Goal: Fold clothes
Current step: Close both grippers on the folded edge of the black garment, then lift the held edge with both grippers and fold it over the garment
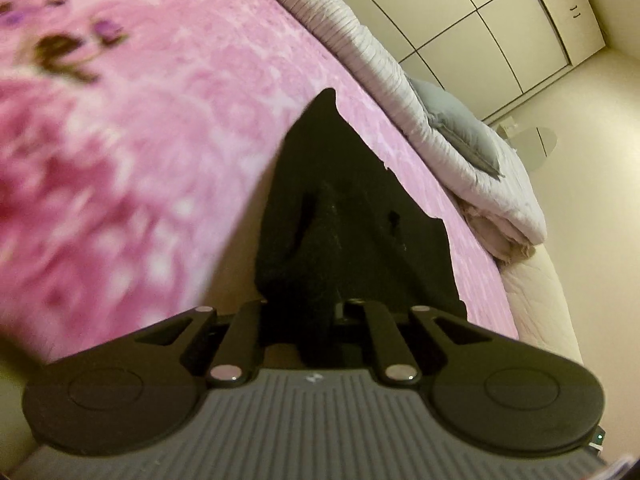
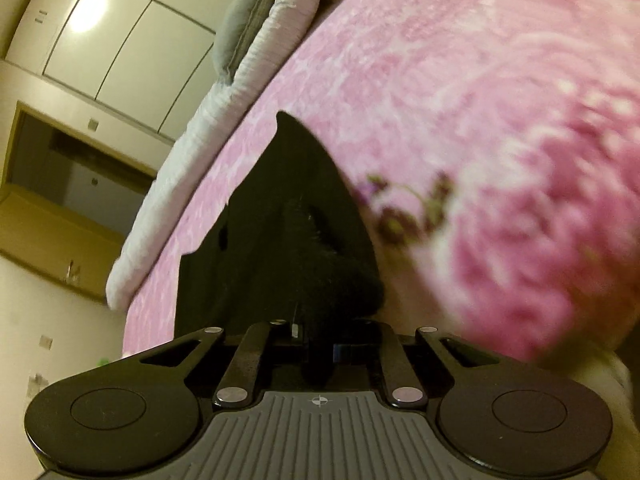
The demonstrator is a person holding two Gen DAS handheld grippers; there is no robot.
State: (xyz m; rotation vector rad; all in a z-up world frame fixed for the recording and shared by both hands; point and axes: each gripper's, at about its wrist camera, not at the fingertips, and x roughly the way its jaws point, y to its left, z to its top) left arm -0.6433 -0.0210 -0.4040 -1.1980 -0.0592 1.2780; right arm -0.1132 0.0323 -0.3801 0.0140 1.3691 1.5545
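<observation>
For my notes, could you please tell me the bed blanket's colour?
Pink blanket, mottled, with a darker floral print; the right wrist view shows it best.

A bed carries a pink blanket; on it lie a black garment and white quilt.

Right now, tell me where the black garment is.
The black garment is stretched over the pink bedspread, with one end pinched in the left tongs and another in the right tongs.

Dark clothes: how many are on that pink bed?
1. A black garment lies on the pink bedspread, its near edge pinched by the left gripper and the right gripper. Folds may hide more; the grippers block the near edge.
</observation>
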